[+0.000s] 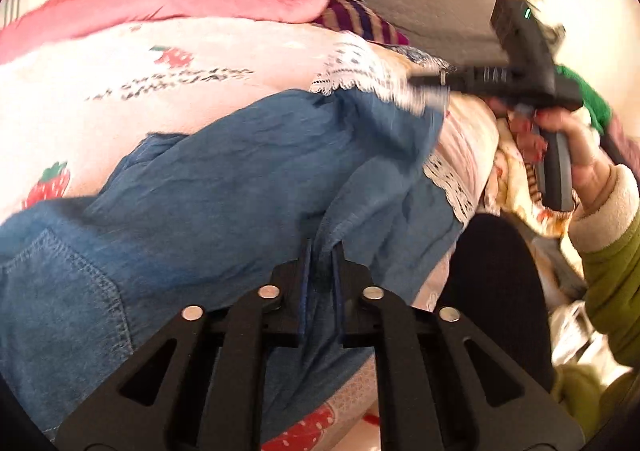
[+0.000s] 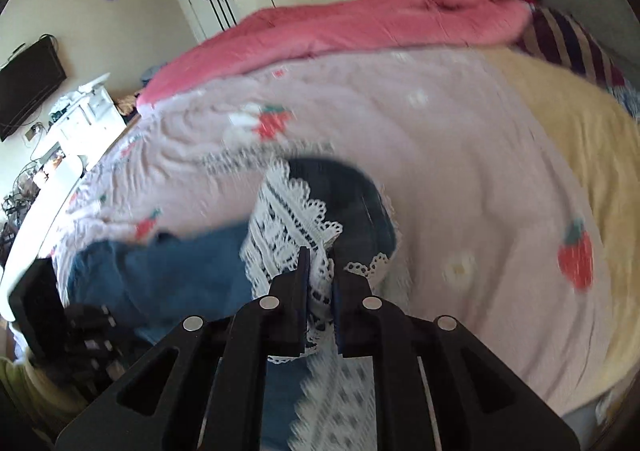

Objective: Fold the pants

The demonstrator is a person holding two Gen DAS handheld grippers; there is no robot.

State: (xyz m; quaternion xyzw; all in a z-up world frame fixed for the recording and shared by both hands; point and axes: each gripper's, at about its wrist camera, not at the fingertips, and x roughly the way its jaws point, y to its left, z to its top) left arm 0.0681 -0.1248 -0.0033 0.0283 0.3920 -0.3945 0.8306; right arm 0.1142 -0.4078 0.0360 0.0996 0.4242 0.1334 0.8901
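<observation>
Both clamped: left gripper (image 1: 320,251) on pants (image 1: 200,187) fabric, right gripper (image 2: 319,255) on lace hem (image 2: 296,219); open bedspread (image 2: 460,155) beyond.

Left gripper (image 1: 320,251) pinching denim pants (image 1: 224,179); right gripper (image 1: 430,93) blurred.

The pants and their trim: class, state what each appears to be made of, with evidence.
Pants: likely soft denim, matte, faded blue with visible stitched seams. Trim: probably white openwork lace, with scalloped edges and patterned holes.
</observation>
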